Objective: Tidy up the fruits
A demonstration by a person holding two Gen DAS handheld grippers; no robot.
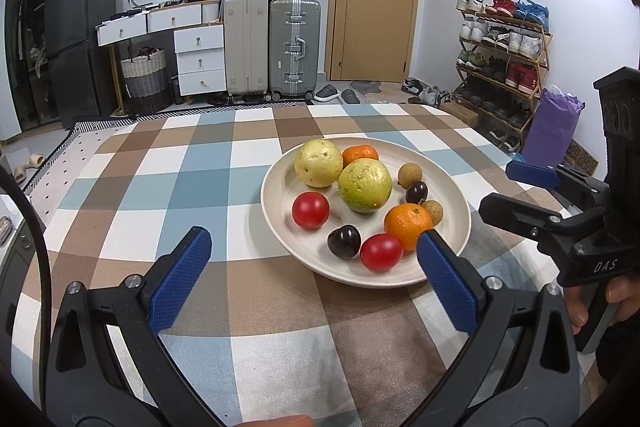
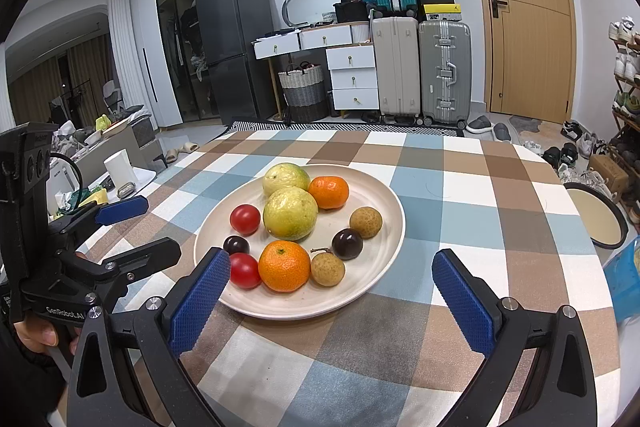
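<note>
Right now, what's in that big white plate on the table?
The plate holds two yellow-green guavas, two oranges, two red tomatoes, two dark plums and two brown longans. Anything beneath the fruit is covered.

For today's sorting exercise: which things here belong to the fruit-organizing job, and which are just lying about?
Job:
plate
two guavas
two oranges
two tomatoes
two dark plums
two longans
left gripper
right gripper

Lying about:
suitcases
shoe rack
fridge
woven basket
</note>
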